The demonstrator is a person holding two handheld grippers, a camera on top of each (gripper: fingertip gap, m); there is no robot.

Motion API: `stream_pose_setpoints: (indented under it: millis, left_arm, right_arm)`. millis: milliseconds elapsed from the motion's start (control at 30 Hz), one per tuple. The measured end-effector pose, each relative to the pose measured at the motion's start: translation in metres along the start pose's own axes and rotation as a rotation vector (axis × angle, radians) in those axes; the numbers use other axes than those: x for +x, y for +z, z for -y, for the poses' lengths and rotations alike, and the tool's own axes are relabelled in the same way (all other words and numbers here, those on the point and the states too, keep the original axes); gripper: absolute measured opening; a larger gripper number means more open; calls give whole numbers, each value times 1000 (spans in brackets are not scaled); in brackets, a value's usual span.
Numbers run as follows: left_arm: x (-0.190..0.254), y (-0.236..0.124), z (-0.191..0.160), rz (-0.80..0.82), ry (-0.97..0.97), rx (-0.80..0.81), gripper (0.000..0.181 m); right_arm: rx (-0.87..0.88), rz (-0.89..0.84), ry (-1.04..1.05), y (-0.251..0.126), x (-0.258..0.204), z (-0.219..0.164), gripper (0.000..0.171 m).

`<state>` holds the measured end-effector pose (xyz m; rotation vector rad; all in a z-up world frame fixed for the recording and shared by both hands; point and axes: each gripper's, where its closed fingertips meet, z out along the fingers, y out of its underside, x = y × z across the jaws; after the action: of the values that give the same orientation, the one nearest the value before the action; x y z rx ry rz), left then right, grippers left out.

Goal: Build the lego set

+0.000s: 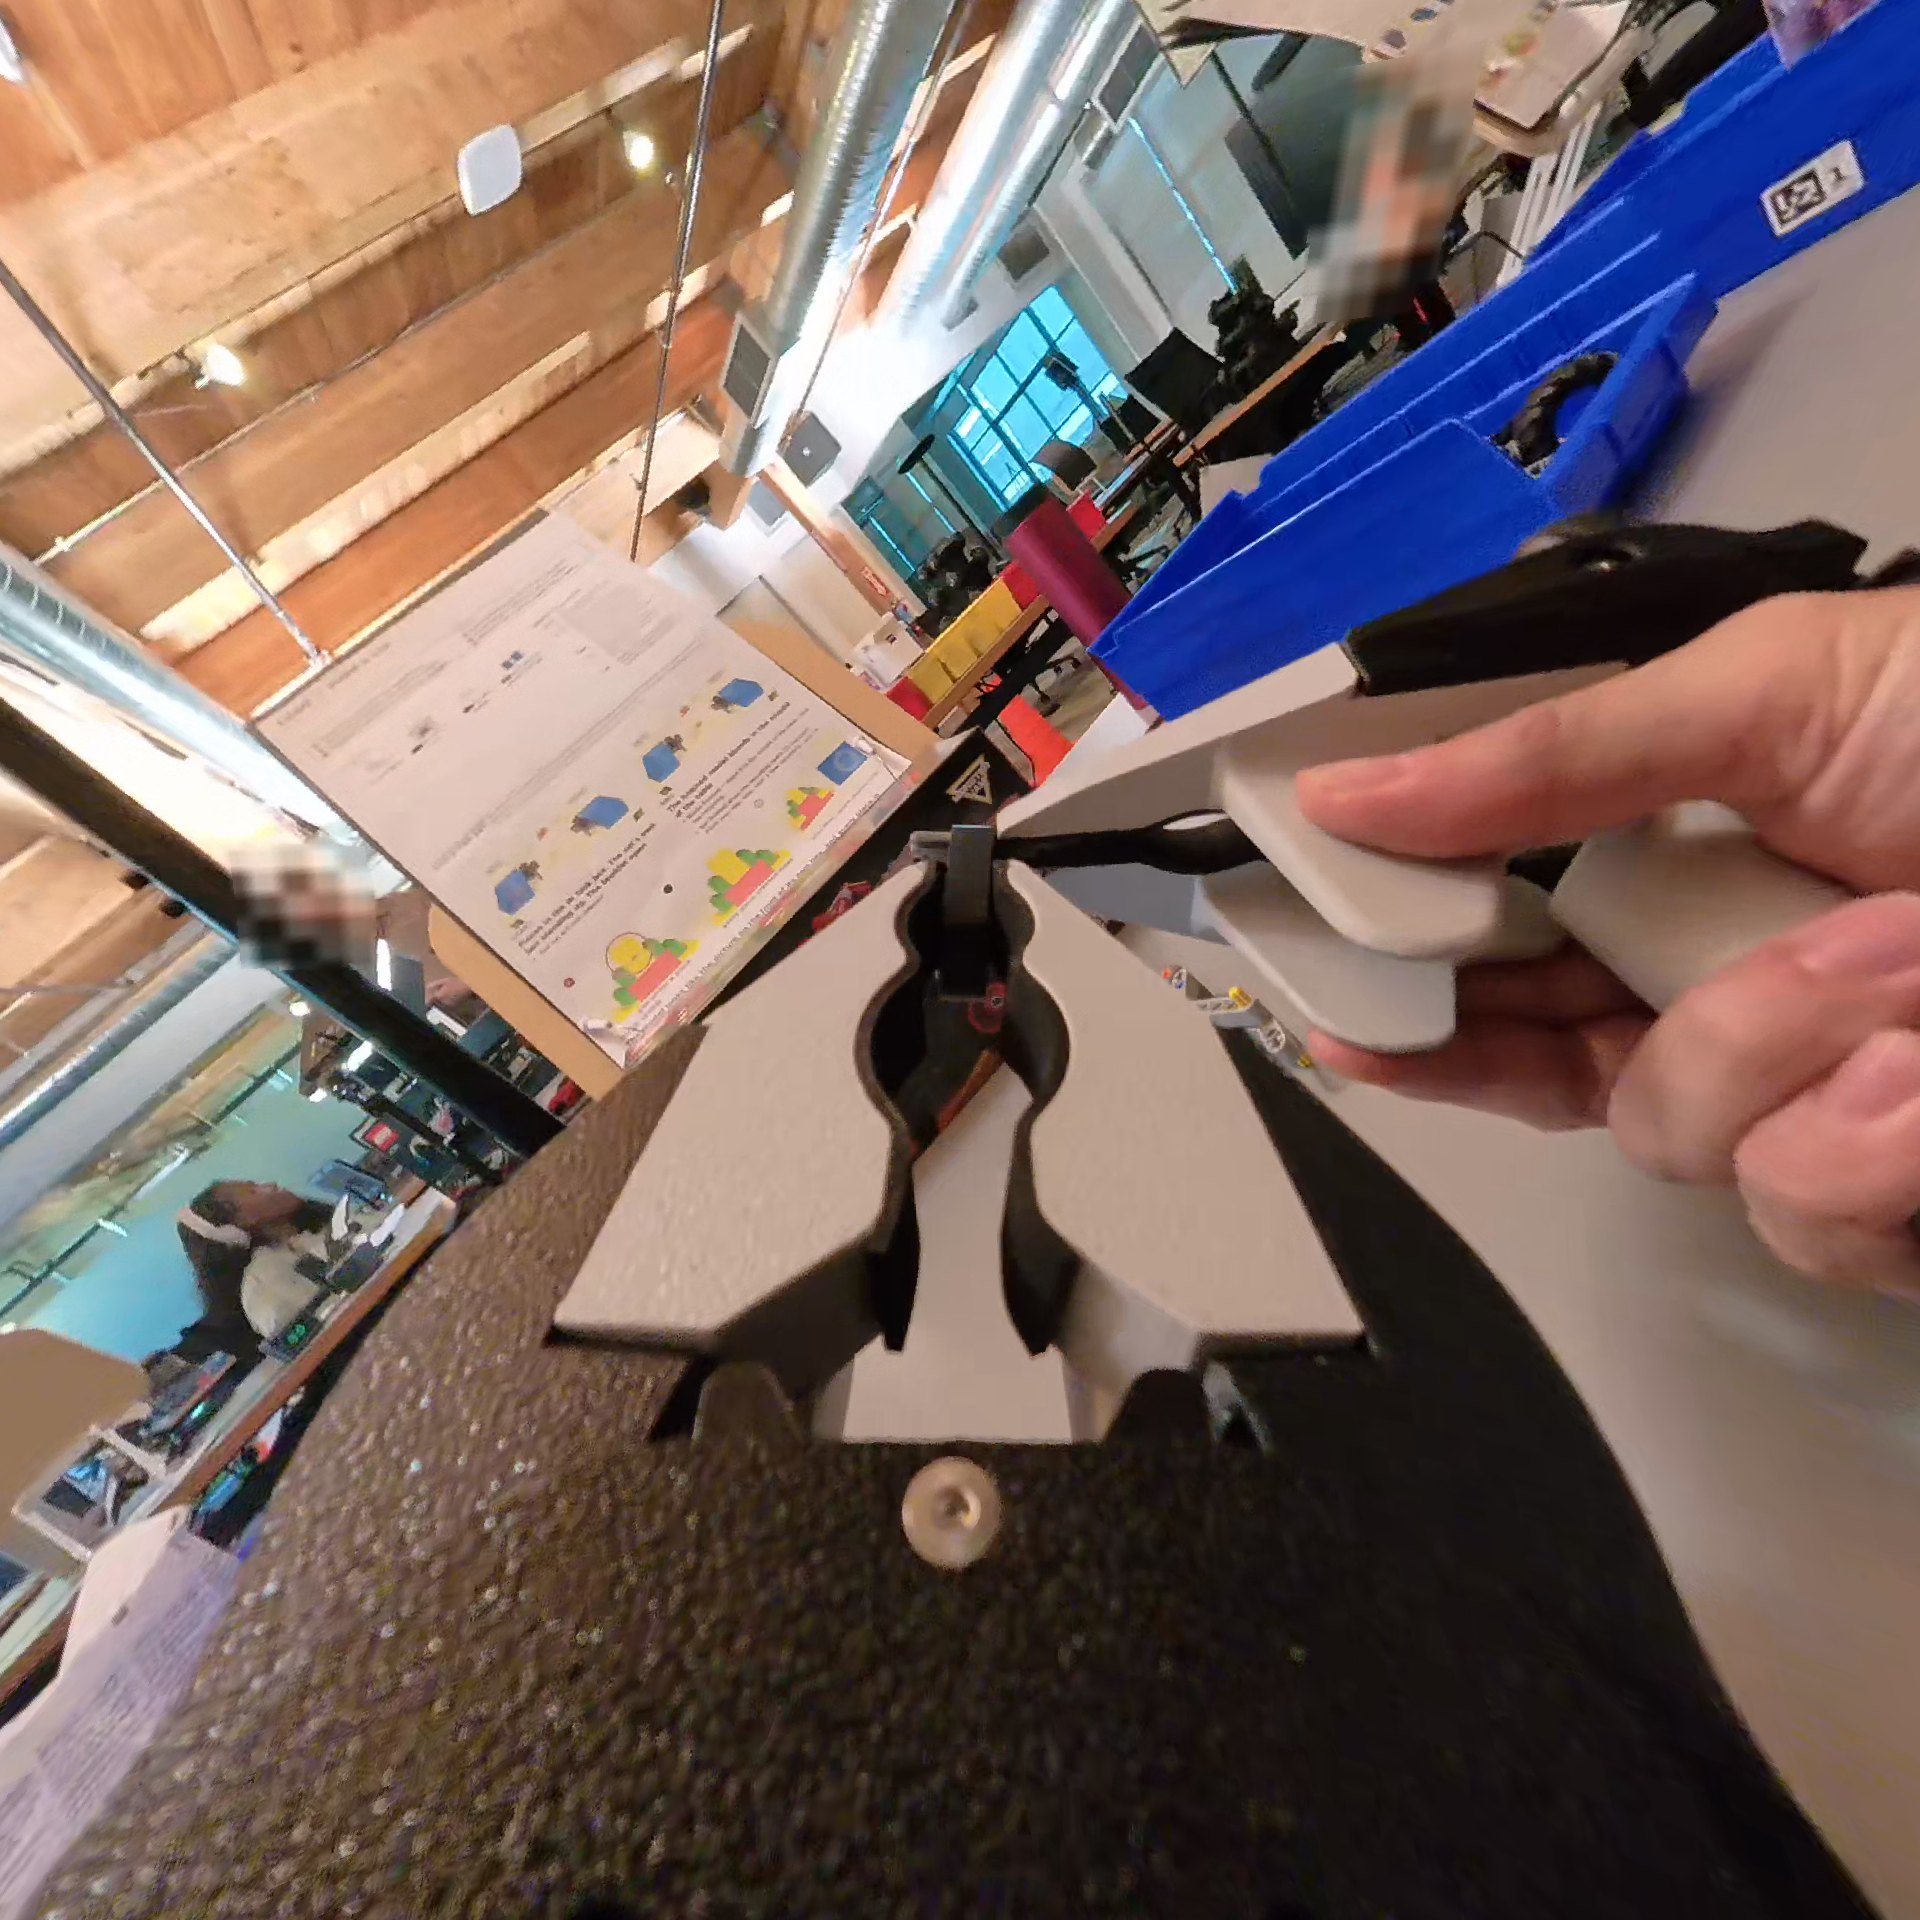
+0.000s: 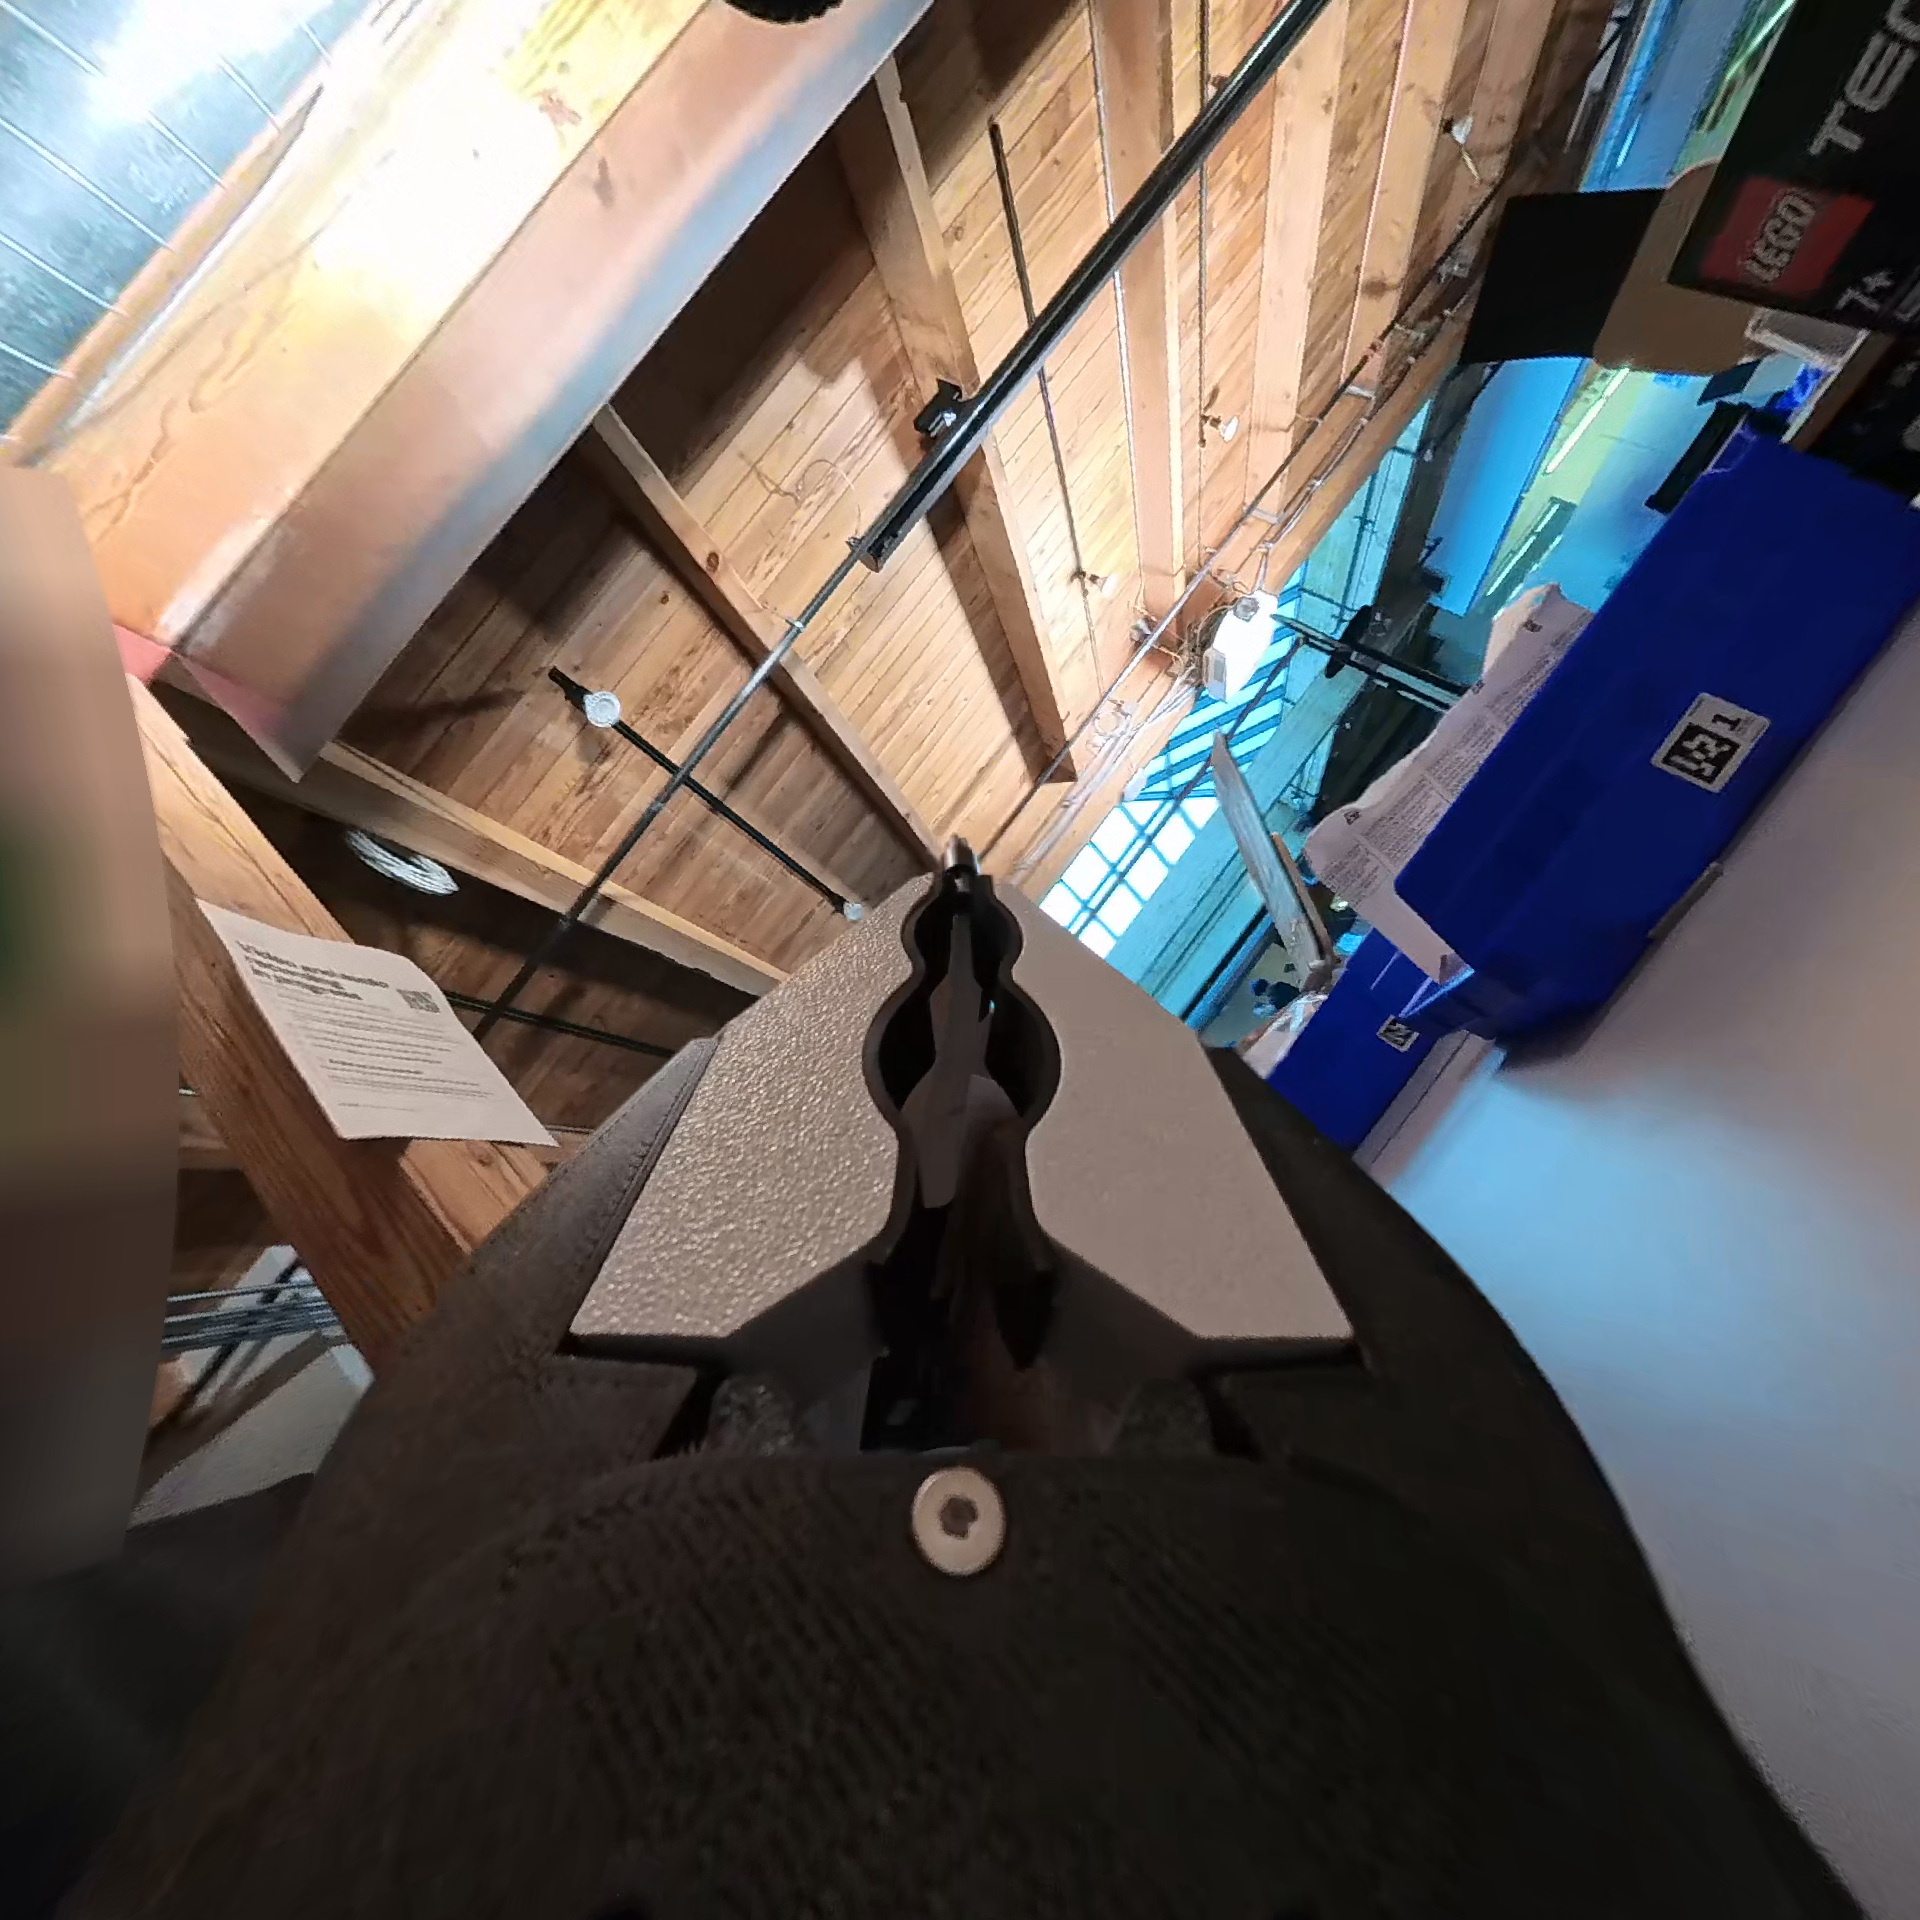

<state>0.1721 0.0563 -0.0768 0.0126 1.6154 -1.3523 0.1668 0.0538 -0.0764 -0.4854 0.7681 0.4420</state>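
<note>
My left gripper [image 1: 961,883] is shut on a small black lego piece [image 1: 964,914] that stands upright between its grey fingers, with a red-marked part just below it. My right gripper [image 1: 1023,831], held by a hand [image 1: 1714,831], reaches in from the right, and its tip meets the top of that piece. It carries a thin black part [image 1: 1122,850]. In the right wrist view my right gripper [image 2: 961,894] is shut on a thin dark lego part [image 2: 958,997] and points up at the wooden ceiling. The left gripper is not in that view.
Blue bins [image 1: 1351,540] line the far side of the grey table [image 1: 1766,1351] and also show in the right wrist view [image 2: 1662,748]. A few small loose lego parts [image 1: 1236,1003] lie under the right gripper. An instruction sheet [image 1: 644,769] stands behind. A lego box [image 2: 1808,208] sits beyond the bins. My two grippers' fingertips are within a few centimetres of each other.
</note>
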Motion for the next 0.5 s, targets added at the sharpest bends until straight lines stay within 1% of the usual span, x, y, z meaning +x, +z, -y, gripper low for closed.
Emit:
stream_pose_setpoints:
  millis: [133, 233, 367, 433, 500]
  left_arm:
    - [-1, 0, 0, 1, -50, -10, 6]
    - [1, 1, 1, 16, 13, -27, 6]
    - [4, 2, 1, 4, 16, -28, 6]
    - [6, 3, 4, -17, 26, -1, 5]
    - [5, 2, 9, -28, 86, 45, 6]
  right_arm:
    - [2, 8, 1, 0, 0, 0, 4]
    - [12, 18, 16, -1, 0, 2, 4]
    - [17, 26, 24, -5, 1, 2, 4]
    - [13, 43, 36, -7, -1, 4, 4]
    - [6, 59, 66, -6, -4, 4, 4]
